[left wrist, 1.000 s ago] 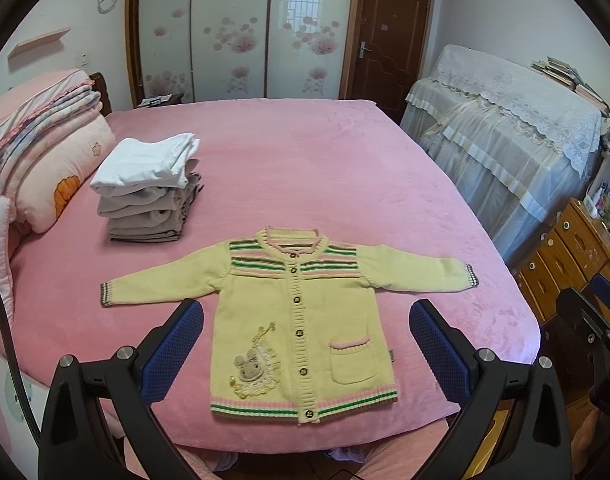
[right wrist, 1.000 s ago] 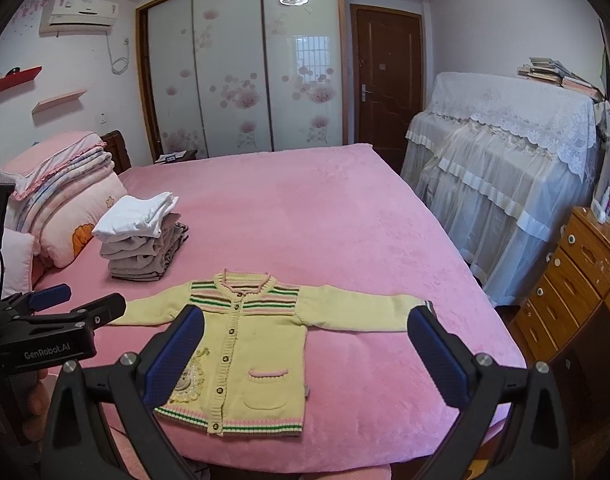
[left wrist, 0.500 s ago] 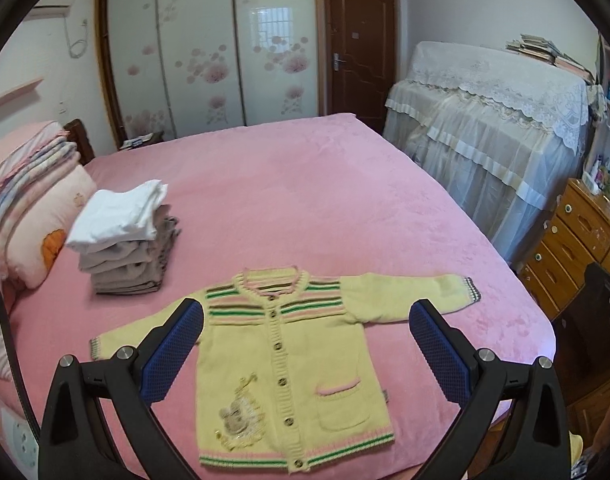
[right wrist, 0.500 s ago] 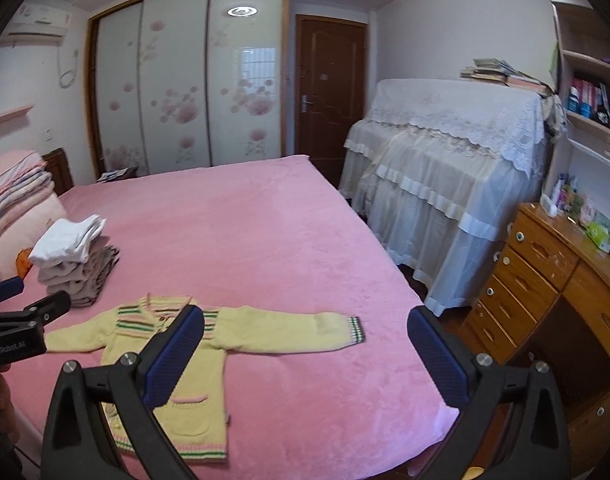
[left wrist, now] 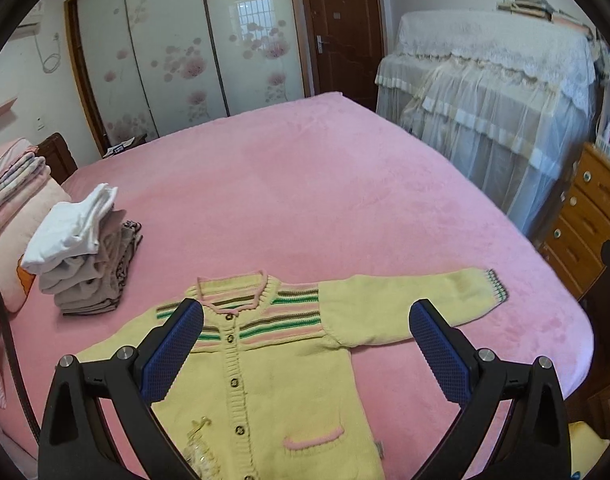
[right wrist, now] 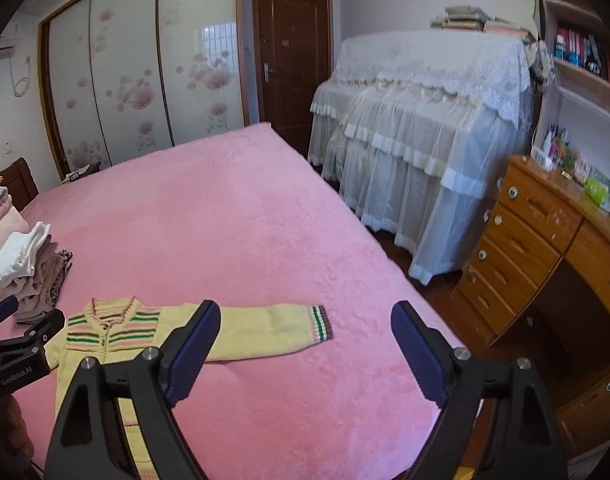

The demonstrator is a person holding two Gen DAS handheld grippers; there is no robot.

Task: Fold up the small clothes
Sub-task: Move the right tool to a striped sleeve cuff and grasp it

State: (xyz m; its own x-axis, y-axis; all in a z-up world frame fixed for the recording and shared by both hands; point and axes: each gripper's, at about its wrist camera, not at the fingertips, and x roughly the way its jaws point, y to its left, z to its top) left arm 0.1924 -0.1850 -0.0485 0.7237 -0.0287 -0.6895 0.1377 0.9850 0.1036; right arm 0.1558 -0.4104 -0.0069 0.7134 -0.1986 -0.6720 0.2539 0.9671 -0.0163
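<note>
My right gripper (right wrist: 301, 344) has its jaws spread wide with nothing between them, though they have just been closing a little; my left gripper (left wrist: 305, 344) is wide open and empty too. Both hover above the yellow cardigan (left wrist: 281, 364), which lies flat and buttoned on the pink bed (right wrist: 241, 216) — its chest right under my left jaws, its outstretched sleeve (right wrist: 265, 332) just ahead of my right ones. I judge the knit light, soft and floppy, a little stretchy; it should drape, not hold shape. The striped cuff (right wrist: 321, 322) looks the best hold for my right side, the far shoulder or other sleeve for my left. Beyond my left gripper, off to its left, stands a stack of folded clothes (left wrist: 81, 252) — near the cardigan but apart. Nothing lies across the sleeve's path inward. The wooden drawers (right wrist: 521, 248) sit well off to my right, beside the bed.
</note>
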